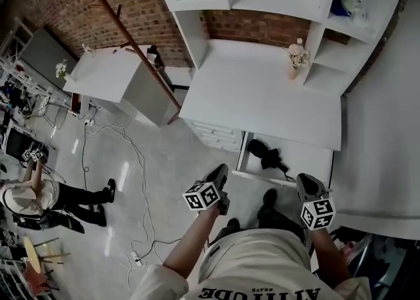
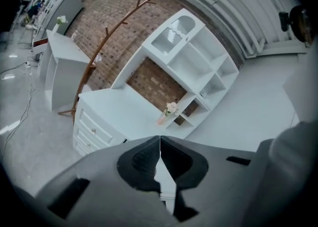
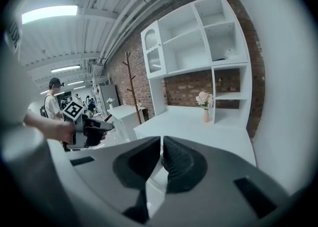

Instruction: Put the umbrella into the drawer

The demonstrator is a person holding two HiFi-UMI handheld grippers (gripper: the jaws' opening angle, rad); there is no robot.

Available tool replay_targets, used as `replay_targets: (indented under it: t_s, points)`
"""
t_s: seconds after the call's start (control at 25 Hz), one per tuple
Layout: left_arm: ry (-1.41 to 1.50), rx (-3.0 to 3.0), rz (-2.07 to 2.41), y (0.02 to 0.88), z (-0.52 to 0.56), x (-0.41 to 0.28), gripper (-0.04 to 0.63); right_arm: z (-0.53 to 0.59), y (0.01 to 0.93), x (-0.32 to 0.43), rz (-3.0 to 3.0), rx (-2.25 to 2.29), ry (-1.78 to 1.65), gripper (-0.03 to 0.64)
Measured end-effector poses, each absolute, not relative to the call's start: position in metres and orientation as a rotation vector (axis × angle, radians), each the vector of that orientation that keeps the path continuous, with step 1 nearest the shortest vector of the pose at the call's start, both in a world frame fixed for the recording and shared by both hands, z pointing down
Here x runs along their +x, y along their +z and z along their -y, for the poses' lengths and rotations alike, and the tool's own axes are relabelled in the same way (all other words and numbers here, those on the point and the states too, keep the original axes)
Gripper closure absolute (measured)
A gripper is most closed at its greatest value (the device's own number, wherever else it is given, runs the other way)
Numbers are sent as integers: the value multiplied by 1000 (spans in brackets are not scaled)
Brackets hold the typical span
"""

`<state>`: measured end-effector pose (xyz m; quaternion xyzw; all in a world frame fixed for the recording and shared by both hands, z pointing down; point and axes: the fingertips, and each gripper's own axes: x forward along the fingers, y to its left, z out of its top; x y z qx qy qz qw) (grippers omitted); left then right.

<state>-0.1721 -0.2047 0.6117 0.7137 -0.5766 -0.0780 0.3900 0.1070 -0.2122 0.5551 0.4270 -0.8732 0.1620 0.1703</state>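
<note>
My left gripper point(image 2: 160, 152) and right gripper point(image 3: 162, 159) both had their jaws shut on nothing. The black umbrella point(image 1: 267, 155) lay in the open drawer point(image 1: 310, 161) under the bench point(image 1: 262, 95), its details too dark to read.

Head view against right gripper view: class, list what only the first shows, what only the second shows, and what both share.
Only the head view: the open drawer with the black umbrella lying in it. Only the right gripper view: the ceiling light strip, and how the right tongs close, tip against tip, on nothing. Both: the white desk, flower vase, coat stand and left tongs.
</note>
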Motion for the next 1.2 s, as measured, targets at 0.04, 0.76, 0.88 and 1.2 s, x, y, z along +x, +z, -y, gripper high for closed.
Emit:
replay_targets:
  t_s: [0.04,0.76,0.88,1.2]
  points:
    - [-186,1844,1468,606,195,-174,568,202,550,105,2479,1223,453,581]
    - [73,2357,1347,539,92,-187,570,58,478,88,2506,1436,268,581]
    - [62,2374,1319,534,88,-184,569,36,474,92,2487,1436,248,581]
    - [77,2551,1332,481,76,-166,569,12,465,124,2452,1535,254,581]
